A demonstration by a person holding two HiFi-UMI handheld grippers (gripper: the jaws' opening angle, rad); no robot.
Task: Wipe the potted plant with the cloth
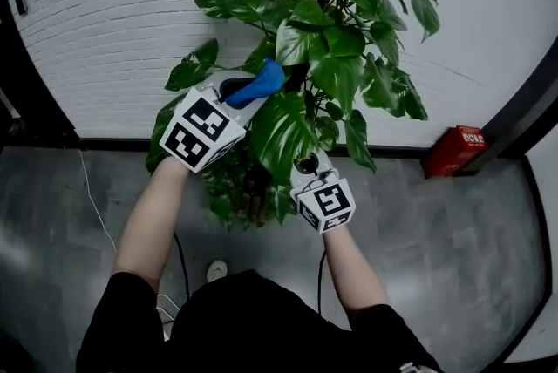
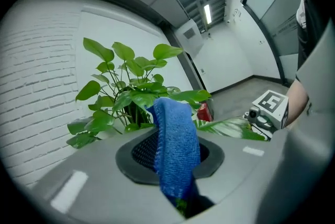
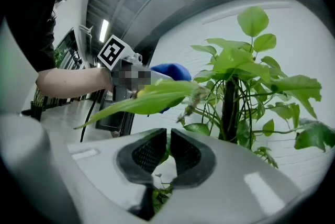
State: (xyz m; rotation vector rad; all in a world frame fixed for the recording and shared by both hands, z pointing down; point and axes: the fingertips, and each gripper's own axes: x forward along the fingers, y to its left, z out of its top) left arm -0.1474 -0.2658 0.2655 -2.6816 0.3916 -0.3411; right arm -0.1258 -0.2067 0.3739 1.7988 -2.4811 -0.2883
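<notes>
Grippers number two: left gripper (image 1: 250, 91) clamps one blue knitted cloth (image 1: 260, 83), right gripper (image 3: 167, 152) pinches one leaf (image 1: 281, 132) of one glossy green potted plant (image 1: 331, 23).

left gripper (image 1: 237, 92) raised, jaws clamped on cloth (image 2: 175, 149) | right gripper (image 1: 308, 166) lower (forearm bare), jaws nearly closed

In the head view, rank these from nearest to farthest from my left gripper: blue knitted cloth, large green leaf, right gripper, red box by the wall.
1. The blue knitted cloth, clamped in the left gripper itself.
2. The large green leaf, just to its right.
3. The right gripper, lower right, at that leaf's edge.
4. The red box, far off to the right.
</notes>
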